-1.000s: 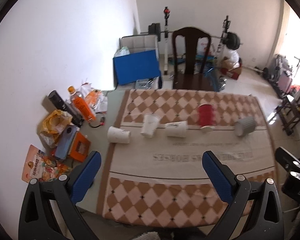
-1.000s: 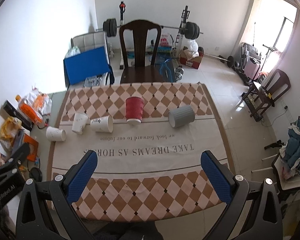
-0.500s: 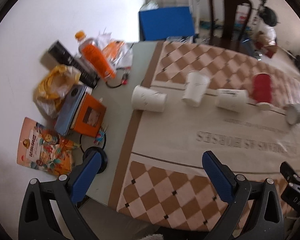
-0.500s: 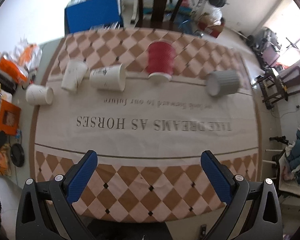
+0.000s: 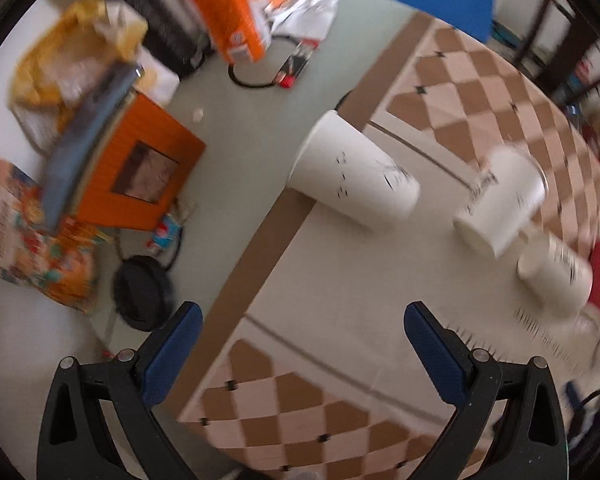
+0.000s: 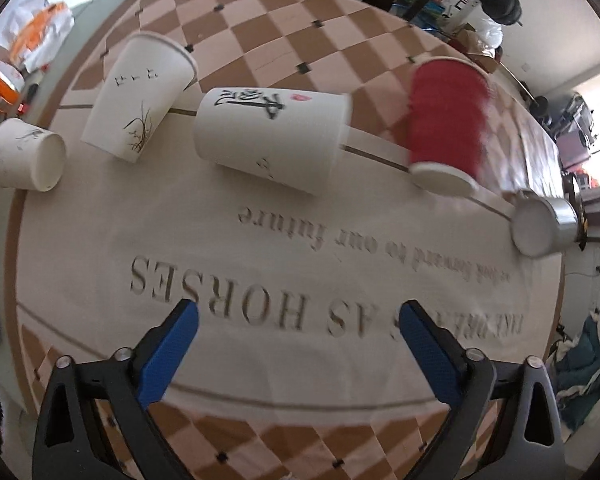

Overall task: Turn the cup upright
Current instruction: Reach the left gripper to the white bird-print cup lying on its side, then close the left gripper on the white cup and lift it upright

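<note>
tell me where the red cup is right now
In the right wrist view the red cup lies on its side on the tablecloth, right of centre, between the white cup with black calligraphy and the grey cup.

Brown-and-beige checks on the tablecloth (image 6: 260,20), grey lettering across its cream middle. White cups (image 6: 272,140) with black brush marks, one ribbed red cup (image 6: 444,116), a grey cup (image 6: 548,228). Orange box (image 5: 140,168) upper left. Blue fingertips (image 6: 168,348).
</note>
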`<state>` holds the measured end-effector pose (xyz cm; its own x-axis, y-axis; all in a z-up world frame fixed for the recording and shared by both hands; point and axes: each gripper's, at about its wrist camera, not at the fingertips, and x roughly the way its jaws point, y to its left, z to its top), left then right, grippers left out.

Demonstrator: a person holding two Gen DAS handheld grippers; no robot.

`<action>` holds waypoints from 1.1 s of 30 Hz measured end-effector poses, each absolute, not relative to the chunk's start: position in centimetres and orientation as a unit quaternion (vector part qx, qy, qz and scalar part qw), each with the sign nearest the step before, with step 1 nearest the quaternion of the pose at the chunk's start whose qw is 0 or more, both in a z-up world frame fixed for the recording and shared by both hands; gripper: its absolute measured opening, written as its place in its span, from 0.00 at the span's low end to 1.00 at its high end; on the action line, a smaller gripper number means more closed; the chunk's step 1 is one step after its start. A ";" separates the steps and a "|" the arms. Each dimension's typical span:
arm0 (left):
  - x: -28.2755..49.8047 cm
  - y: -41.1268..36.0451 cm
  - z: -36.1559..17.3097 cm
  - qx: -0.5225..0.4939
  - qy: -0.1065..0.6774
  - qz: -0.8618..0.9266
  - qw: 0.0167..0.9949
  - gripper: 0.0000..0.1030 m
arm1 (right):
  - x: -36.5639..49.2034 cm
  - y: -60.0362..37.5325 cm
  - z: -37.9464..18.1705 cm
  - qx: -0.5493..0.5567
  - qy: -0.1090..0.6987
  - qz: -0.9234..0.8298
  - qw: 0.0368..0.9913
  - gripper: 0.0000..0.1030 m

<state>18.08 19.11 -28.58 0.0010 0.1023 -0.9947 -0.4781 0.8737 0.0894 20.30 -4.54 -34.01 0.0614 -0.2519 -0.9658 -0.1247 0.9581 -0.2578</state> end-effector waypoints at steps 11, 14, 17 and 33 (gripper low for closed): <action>22.6 23.4 -32.4 -0.328 0.641 0.215 0.660 0.80 | 22.8 -2.1 -37.5 -0.120 0.683 -0.057 0.718 0.82; 23.2 24.2 -33.4 -0.366 0.628 0.216 0.652 0.80 | 23.0 -1.6 -37.6 -0.120 0.677 -0.058 0.723 0.82; 23.8 24.8 -34.3 -0.389 0.621 0.225 0.642 0.74 | 23.0 -1.3 -37.6 -0.118 0.674 -0.059 0.727 0.82; 25.5 23.0 -32.5 -0.138 0.635 0.210 0.730 0.63 | 22.0 -3.1 -35.9 -0.115 0.668 -0.077 0.731 0.82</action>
<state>25.52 22.96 -32.46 0.1043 0.1317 -0.9858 -0.4819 0.8738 0.0657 22.02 -3.10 -35.90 0.0950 -0.2656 -0.9594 -0.0407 0.9619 -0.2704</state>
